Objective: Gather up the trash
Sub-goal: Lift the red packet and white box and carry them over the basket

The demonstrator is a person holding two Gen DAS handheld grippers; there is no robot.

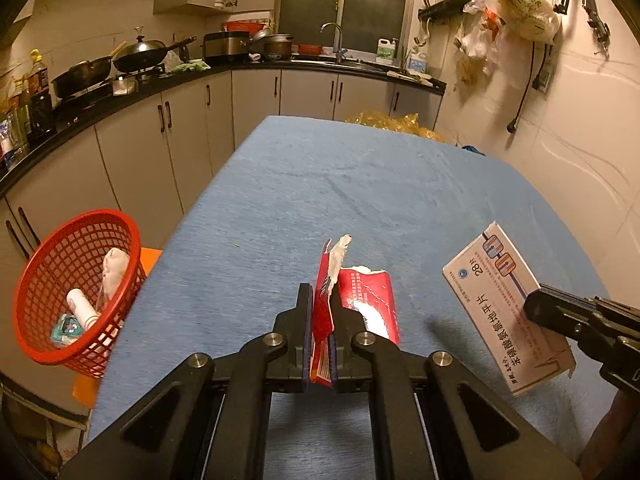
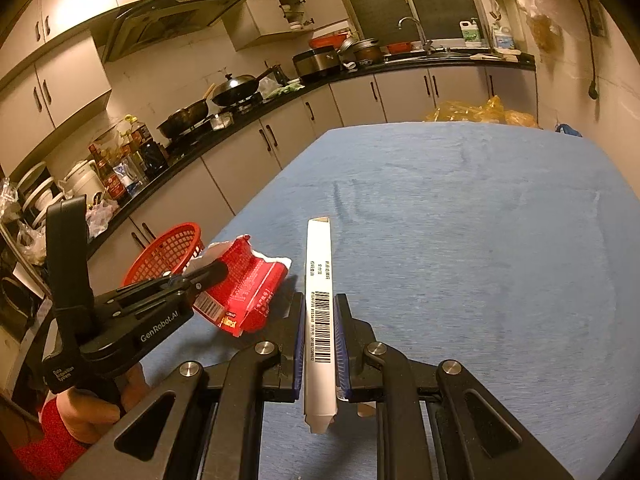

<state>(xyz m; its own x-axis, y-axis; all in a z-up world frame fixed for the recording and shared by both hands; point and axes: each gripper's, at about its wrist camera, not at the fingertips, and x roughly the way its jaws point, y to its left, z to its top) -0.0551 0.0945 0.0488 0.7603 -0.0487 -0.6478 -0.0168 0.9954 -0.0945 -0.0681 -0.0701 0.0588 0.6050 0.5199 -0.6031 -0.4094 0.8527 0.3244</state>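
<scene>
The left hand-held gripper [image 1: 322,312] is clamped on a torn red packet [image 1: 360,300], held up over the near part of the blue counter [image 1: 360,184]. The right hand-held gripper [image 2: 320,328] is closed on a flat white box [image 2: 319,280], also lifted clear of the counter. A red basket [image 1: 48,280] stands off the counter's left edge, near the left gripper, and already holds a few pieces: a white wad, a small tube and what may be a teal wrapper, though the mesh hides much of them. No other trash shows on the counter. So the job looks well along: both last pieces are picked up, and what remains is carrying each to the basket and dropping it in.
</scene>
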